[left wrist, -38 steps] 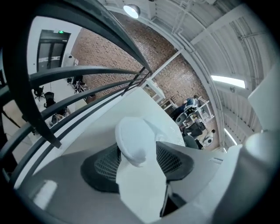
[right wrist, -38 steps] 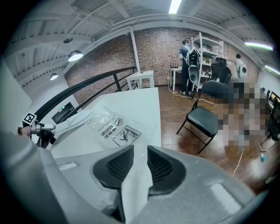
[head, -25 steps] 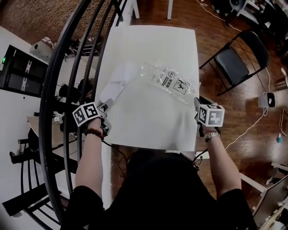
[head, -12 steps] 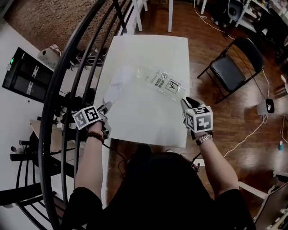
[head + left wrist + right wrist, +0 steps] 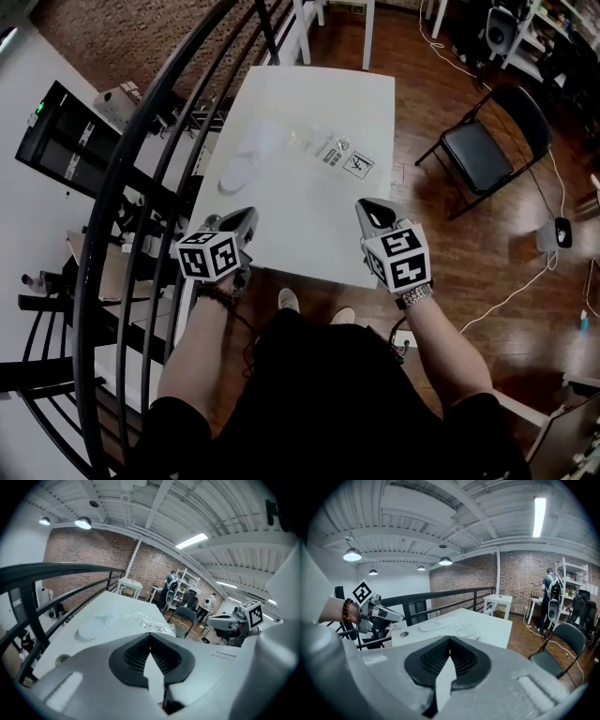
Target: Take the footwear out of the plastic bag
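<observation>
Above the near edge of the white table (image 5: 309,239), you hold both grippers raised off the surface, forearms stretched forward and roughly parallel, each tool angled a little downward toward the tabletop. Your left gripper (image 5: 246,218) hangs over the table's near left corner, beside the black railing (image 5: 117,197), with its marker cube (image 5: 208,255) turned up toward your head. Your right gripper (image 5: 369,209) hangs over the table's near right corner, and a watch shows at that wrist.

Both pairs of jaws have just been closing. In each gripper view the ribbed pads are pressed together with nothing between them.

The white footwear (image 5: 246,161) lies flat on the table's far left part, outside the clear plastic bag (image 5: 323,150). The bag lies crumpled just beside it toward the table's middle, printed label up. I cannot tell whether the two touch. Both are well apart from your grippers.

The head view gives only the table's top and the black folding chair (image 5: 483,141) off its right side. The left gripper view adds your right gripper (image 5: 220,620) hovering off the table's right edge. The right gripper view adds your left hand (image 5: 335,611) with a bead bracelet gripping the left tool, and a person (image 5: 551,595) standing by shelves beyond the table's far end.
</observation>
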Demonstrator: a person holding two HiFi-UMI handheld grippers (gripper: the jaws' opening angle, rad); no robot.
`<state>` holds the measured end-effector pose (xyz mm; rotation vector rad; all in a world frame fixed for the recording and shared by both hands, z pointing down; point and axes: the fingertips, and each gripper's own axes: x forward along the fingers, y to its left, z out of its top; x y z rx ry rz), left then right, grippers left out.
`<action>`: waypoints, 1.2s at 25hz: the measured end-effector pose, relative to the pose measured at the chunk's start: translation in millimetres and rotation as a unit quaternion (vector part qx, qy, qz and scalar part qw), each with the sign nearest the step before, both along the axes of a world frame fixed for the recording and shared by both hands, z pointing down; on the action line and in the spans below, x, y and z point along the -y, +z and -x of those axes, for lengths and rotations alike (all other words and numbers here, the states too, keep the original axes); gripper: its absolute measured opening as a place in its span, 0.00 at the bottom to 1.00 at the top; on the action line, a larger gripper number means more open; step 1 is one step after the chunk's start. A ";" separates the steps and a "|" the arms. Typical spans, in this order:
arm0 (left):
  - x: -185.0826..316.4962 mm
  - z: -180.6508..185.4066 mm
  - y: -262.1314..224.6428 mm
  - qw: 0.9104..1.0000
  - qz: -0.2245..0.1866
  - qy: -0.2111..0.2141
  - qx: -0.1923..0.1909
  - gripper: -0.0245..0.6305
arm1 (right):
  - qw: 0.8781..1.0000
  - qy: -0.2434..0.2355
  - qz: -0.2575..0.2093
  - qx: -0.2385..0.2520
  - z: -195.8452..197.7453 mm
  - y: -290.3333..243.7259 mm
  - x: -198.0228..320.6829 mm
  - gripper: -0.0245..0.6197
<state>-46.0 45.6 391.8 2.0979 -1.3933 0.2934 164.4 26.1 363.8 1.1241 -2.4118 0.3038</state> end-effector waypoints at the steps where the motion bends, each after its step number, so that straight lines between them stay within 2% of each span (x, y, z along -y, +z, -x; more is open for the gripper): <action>1: -5.3 -9.7 -5.8 1.000 -0.008 0.015 0.005 0.06 | 1.000 -0.005 -0.006 0.001 4.4 -4.1 -4.6 0.03; 8: -41.5 -53.5 -41.6 0.993 -0.058 0.099 0.031 0.06 | 0.999 -0.031 -0.039 0.006 43.6 -29.3 -39.9 0.03; 15: -99.3 -64.2 -63.7 0.982 -0.102 0.154 0.044 0.06 | 0.998 -0.039 -0.052 0.011 91.3 -37.7 -100.0 0.03; 19: -124.3 -61.3 -69.5 0.978 -0.118 0.168 0.046 0.06 | 0.998 -0.031 -0.061 0.006 106.2 -42.7 -126.4 0.03; 25: -159.4 -59.8 -68.1 0.976 -0.120 0.176 0.038 0.06 | 0.997 -0.018 -0.069 -0.003 108.9 -48.9 -163.0 0.03; 30: -170.0 -63.2 -75.9 0.974 -0.137 0.175 0.051 0.06 | 0.997 -0.030 -0.073 0.000 113.0 -53.6 -175.8 0.03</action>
